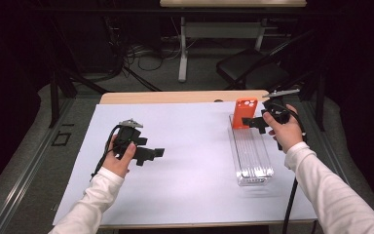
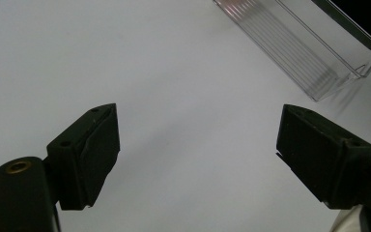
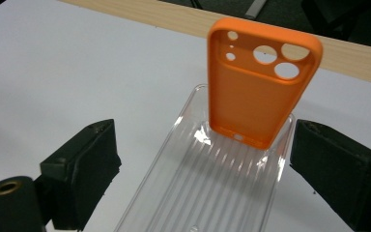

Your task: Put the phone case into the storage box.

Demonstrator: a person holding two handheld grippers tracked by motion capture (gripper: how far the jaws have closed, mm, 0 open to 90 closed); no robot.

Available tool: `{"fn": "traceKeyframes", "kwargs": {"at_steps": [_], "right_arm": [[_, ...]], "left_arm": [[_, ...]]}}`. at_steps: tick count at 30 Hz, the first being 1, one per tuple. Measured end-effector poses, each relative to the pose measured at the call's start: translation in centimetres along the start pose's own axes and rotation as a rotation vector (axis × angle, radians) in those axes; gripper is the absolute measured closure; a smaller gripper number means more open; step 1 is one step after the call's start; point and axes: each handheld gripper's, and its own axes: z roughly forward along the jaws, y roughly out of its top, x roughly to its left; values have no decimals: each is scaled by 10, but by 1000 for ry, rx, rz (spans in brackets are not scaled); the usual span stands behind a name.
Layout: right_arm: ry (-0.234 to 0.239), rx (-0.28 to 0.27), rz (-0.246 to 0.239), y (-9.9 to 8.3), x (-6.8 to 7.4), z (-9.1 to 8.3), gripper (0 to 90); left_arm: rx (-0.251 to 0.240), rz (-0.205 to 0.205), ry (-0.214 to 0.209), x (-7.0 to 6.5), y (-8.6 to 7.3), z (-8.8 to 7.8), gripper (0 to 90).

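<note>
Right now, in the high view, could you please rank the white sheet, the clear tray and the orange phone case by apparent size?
1. White sheet, by far the largest.
2. Clear tray, long and narrow.
3. Orange phone case, the smallest; it stands at the tray's far end, which may shrink it slightly.

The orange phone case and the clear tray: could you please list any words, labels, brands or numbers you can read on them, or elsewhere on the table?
None: the orange phone case, the clear tray and the white sheet carry no readable text.
</note>
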Motion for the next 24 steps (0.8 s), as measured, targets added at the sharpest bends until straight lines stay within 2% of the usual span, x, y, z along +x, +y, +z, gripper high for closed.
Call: {"fn": "traceKeyframes", "kwargs": {"at_steps": [10,24], "right_arm": [[59,14,-40,-5,25,-4,93],[153,29,-129,-16,67,-2,93]], "left_arm": [[4,13,-2,-5,0,0,157],[14,23,-12,-11,1,3,157]]}}
